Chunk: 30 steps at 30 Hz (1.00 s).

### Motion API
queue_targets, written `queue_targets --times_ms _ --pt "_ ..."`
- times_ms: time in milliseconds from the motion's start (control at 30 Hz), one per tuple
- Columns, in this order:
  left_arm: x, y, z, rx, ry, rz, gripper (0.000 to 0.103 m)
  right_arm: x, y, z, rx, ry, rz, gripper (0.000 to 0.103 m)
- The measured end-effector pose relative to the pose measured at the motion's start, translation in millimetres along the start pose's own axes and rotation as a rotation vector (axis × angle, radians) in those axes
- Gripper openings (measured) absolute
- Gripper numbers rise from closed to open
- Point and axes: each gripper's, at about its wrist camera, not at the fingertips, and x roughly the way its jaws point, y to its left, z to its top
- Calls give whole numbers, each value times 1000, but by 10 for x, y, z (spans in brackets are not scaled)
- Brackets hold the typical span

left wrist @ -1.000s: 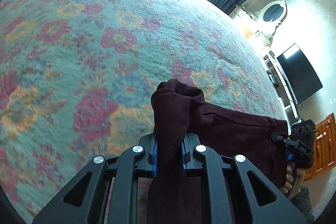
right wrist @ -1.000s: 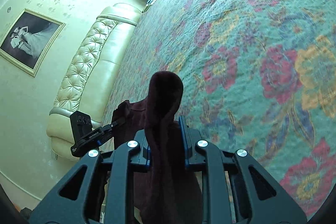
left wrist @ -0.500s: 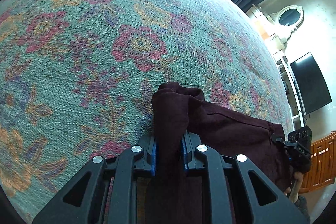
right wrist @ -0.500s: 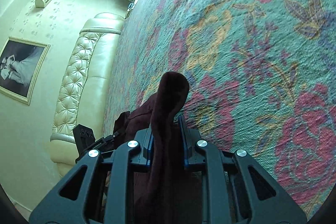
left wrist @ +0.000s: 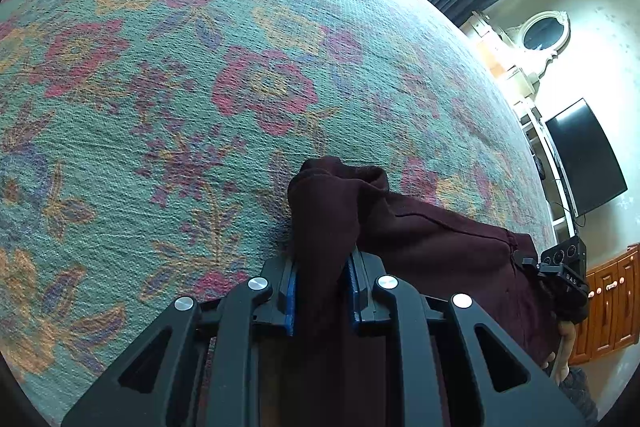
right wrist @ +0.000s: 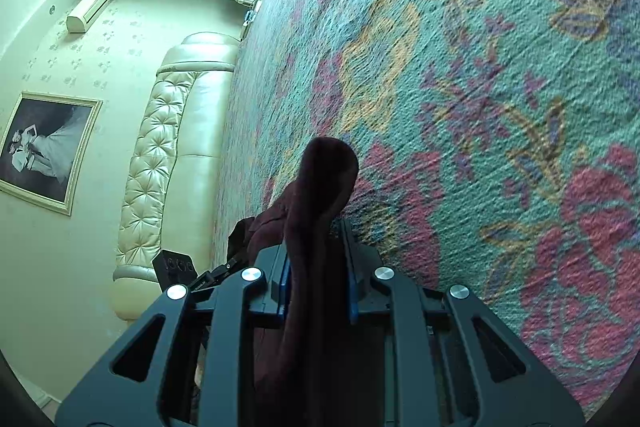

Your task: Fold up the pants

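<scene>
Dark maroon pants (left wrist: 440, 239) stretch between my two grippers just above a floral bedspread (left wrist: 200, 87). In the left wrist view my left gripper (left wrist: 322, 261) is shut on a bunched edge of the cloth, which sticks up past the blue pads. The right gripper's black body (left wrist: 564, 267) shows at the far end of the cloth, with a hand below it. In the right wrist view my right gripper (right wrist: 316, 259) is shut on another fold of the pants (right wrist: 324, 179), close over the bedspread (right wrist: 480, 107). The left gripper's body (right wrist: 180, 267) appears at lower left.
A cream tufted headboard (right wrist: 160, 155) borders the bed, with a framed picture (right wrist: 44, 147) and an air conditioner (right wrist: 94, 5) on the wall. On the other side stand a dark television (left wrist: 584, 155), an oval mirror (left wrist: 544, 35) and a wooden cabinet (left wrist: 612, 307).
Both grippers have come down toward the bedspread with the pants still in them; the floral surface now looks much nearer. The right gripper has also rolled.
</scene>
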Motion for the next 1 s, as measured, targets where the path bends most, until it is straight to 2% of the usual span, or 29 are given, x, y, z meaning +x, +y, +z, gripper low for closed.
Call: queue_targets --times_ms 200,300,467,567,700,767,933,1000 --pt "-1 -24 3 7 2 14 20 -44 1 14 22 5 10 23" --pt "-1 -49 6 15 4 19 23 -111 -15 -9 33 -8 20 30" --pt "-145 -12 -52 15 -15 -5 44 -339 -51 -121 67 -37 25 41" --pt "-311 51 -207 20 -27 -21 53 -536 -54 -282 59 -41 23 52" --pt "-544 120 -540 4 -17 -66 59 -804 -91 -603 71 -45 34 58" --pt "-640 114 -714 -3 -10 -85 67 -914 -110 -782 77 -50 39 60" --pt "-734 50 -1074 -61 17 -183 72 -998 -110 -1171 97 -55 63 64" --pt "-714 28 -1136 -83 21 -207 72 -984 -45 -1269 75 -80 37 67"
